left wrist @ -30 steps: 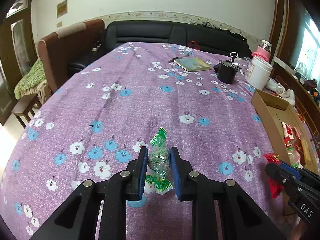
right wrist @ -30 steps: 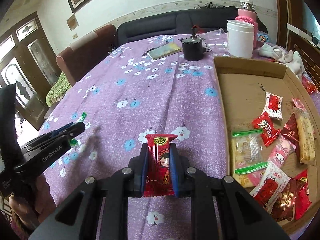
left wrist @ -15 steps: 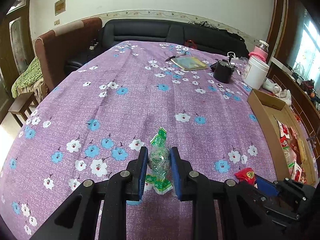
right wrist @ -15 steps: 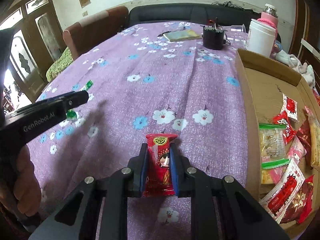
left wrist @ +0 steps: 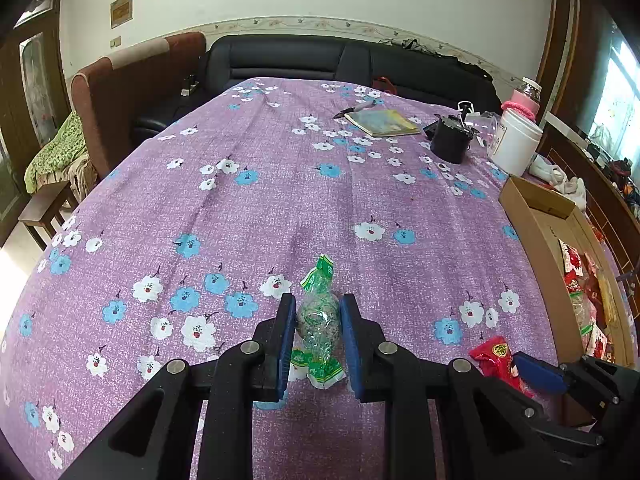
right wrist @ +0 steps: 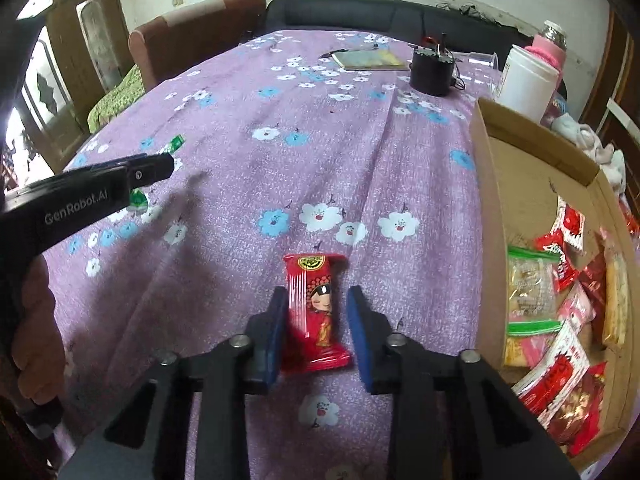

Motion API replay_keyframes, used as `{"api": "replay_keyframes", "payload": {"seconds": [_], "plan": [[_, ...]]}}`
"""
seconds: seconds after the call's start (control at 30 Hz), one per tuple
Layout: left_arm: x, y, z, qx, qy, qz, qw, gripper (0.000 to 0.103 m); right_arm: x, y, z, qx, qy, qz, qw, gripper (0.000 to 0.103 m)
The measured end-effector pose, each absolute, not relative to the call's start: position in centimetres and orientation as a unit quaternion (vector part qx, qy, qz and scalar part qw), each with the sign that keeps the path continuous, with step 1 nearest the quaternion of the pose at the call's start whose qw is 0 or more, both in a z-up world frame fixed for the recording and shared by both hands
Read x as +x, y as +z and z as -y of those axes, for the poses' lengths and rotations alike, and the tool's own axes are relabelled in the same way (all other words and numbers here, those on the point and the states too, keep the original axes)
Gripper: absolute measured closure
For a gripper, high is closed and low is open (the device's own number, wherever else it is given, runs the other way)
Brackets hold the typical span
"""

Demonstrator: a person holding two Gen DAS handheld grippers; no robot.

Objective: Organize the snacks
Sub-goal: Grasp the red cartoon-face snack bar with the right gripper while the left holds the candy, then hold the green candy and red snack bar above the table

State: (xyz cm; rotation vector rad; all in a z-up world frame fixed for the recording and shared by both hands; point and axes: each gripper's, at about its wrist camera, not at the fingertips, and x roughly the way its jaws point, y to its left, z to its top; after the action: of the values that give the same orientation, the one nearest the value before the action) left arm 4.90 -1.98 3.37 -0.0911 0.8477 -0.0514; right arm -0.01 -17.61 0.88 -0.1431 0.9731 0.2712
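My left gripper [left wrist: 318, 320] is shut on a green-wrapped candy [left wrist: 318, 322] just above the purple flowered tablecloth [left wrist: 280, 184]. My right gripper [right wrist: 318, 308] stands open around a red snack packet [right wrist: 314, 312] that lies on the cloth; a gap shows between the right finger and the packet. The packet also shows at the lower right of the left wrist view [left wrist: 496, 362]. A cardboard box [right wrist: 532, 184] holding several snack packets [right wrist: 560, 320] lies to the right. The left gripper also shows at the left of the right wrist view [right wrist: 152, 168].
At the far end of the table are a black pot [left wrist: 450, 142], a white jar [left wrist: 516, 146], a pink-topped bottle [left wrist: 526, 98] and a notebook with a pen [left wrist: 382, 122]. A black sofa [left wrist: 340, 62] and a brown armchair [left wrist: 132, 88] stand behind the table.
My right gripper has opened and the red packet now lies on the cloth between its fingers. Both grippers have come nearer each other. The left still holds the green candy.
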Motion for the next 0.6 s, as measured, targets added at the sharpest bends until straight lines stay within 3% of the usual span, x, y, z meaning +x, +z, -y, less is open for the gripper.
{"api": "replay_keyframes", "payload": {"seconds": [0.07, 0.23, 0.37, 0.6], "plan": [[4.8, 3.4, 2.1, -0.042, -0.026, -0.409, 0.911, 0.080, 0.0, 0.9, 17.8, -0.064, 0.129, -0.465, 0.874, 0.084], [4.7, 3.5, 2.2, -0.038, -0.026, -0.406, 0.913, 0.080, 0.4, 1.1, 18.6, -0.037, 0.137, -0.467, 0.873, 0.083], [4.8, 3.4, 2.2, -0.037, -0.027, -0.409, 0.912, 0.080, 0.1, 1.9, 18.8, -0.043, 0.128, -0.454, 0.881, 0.064], [4.6, 3.5, 2.5, -0.029, -0.027, -0.406, 0.913, 0.080, 0.4, 1.1, 18.6, -0.043, 0.134, -0.467, 0.873, 0.063]]}}
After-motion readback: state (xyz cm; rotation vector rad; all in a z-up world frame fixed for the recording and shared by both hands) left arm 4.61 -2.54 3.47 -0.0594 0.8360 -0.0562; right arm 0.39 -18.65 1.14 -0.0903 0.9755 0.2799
